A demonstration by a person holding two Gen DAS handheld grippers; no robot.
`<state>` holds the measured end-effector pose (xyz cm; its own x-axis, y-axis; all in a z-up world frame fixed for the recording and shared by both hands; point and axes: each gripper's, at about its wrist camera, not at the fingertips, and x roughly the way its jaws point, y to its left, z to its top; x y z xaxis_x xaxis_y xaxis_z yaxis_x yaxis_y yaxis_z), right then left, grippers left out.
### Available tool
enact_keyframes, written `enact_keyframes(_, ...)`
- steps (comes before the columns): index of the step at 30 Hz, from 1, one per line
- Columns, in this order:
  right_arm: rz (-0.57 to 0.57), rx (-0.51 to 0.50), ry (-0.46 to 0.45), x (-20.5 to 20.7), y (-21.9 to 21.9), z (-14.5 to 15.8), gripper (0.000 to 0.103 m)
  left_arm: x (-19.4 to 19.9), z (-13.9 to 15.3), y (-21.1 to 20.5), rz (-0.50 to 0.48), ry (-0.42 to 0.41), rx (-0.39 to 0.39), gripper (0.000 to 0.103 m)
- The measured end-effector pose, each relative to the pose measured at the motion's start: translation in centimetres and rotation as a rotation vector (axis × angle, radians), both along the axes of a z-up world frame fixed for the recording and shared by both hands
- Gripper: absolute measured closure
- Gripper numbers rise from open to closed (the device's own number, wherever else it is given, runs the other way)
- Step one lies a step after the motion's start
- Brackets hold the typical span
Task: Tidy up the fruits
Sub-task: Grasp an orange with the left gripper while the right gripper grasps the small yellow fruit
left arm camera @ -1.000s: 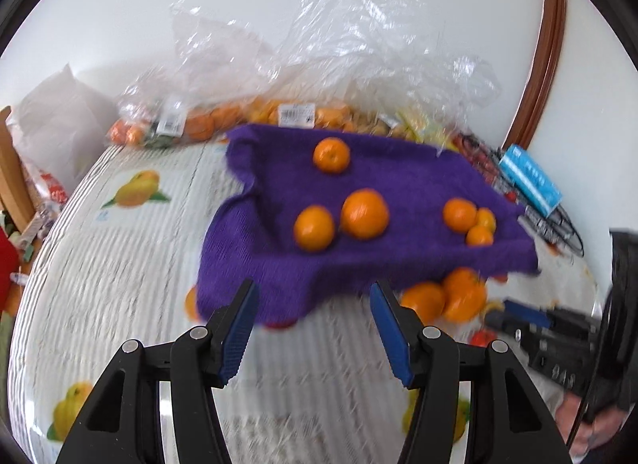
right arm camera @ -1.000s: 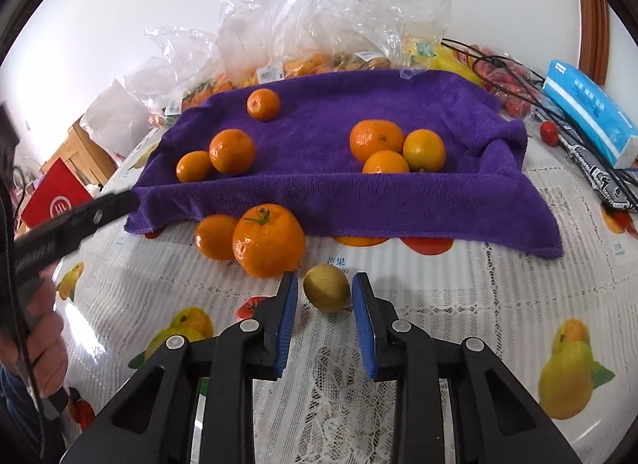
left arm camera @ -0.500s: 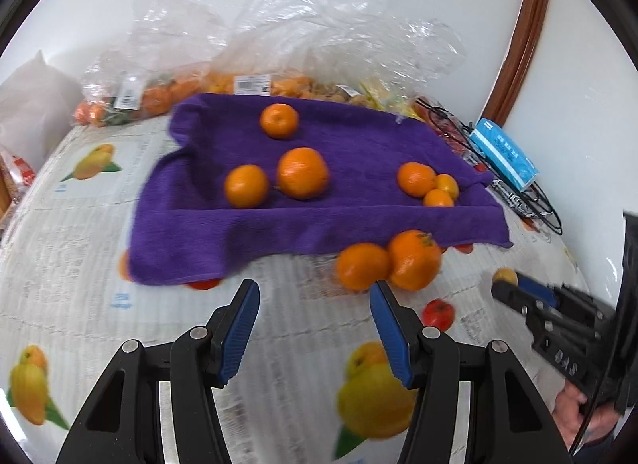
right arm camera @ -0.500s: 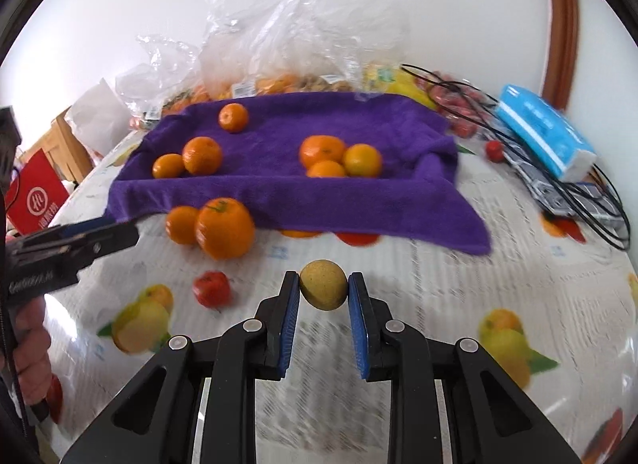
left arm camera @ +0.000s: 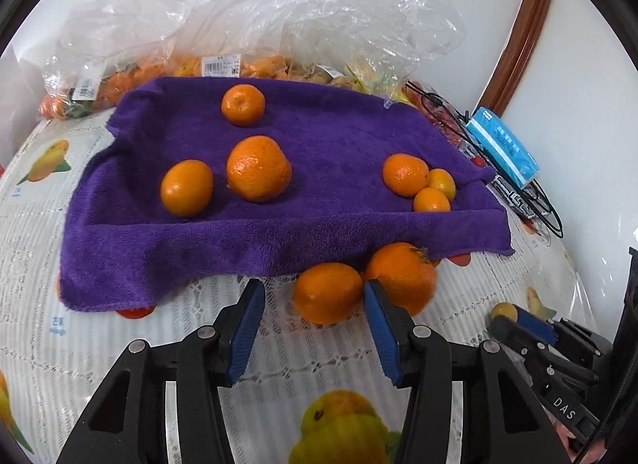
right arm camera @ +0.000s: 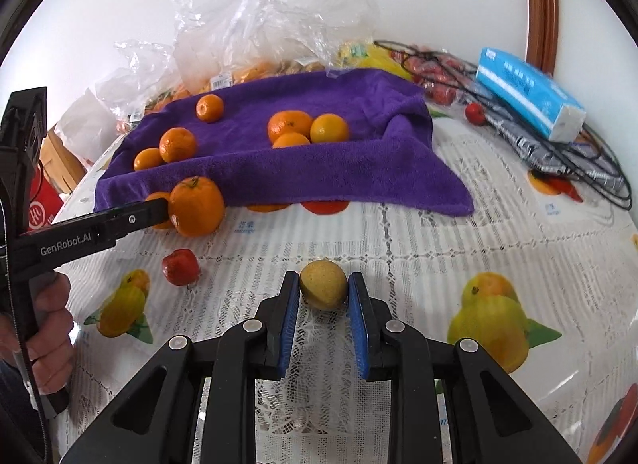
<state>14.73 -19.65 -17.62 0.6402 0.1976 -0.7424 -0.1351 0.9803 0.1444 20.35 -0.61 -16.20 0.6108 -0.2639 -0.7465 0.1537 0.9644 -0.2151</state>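
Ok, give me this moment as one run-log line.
right gripper: shut on yellow fruit | left gripper: closing around orange, open | purple towel: six oranges

My left wrist view looks steeply down, close over the surface, toward the purple towel. My right view sits farther right, facing likewise. Both share the towel, and each, I think, glimpses the other hand-held gripper.
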Motion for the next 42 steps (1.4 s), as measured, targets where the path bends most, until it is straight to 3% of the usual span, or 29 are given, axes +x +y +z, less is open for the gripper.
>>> enact_keyframes(1, -0.001, 0.009, 0.005, 0.1, 0.0, -0.1, 0.078, 0.1, -0.1, -0.1, 0.0, 0.005, 0.001, 0.055)
enact_keyframes(3, 0.0, 0.019, 0.005, 0.1, -0.1, -0.1, 0.078, 0.0, -0.1, -0.4, -0.011, -0.004, 0.012, 0.069)
enact_keyframes(11, 0.002, 0.005, 0.002, 0.1, 0.2, -0.1, 0.078, -0.9, 0.4, 1.8, 0.039, 0.007, 0.01, 0.069)
enact_keyframes(21, -0.001, 0.007, 0.005, 0.1, 0.1, -0.1, 0.078, 0.2, -0.1, 1.2, 0.068, -0.018, 0.077, 0.07)
enact_keyframes(42, -0.001, 0.003, 0.008, 0.2, 0.1, -0.3, 0.078, -0.2, -0.2, 1.5, 0.06, -0.017, 0.035, 0.07)
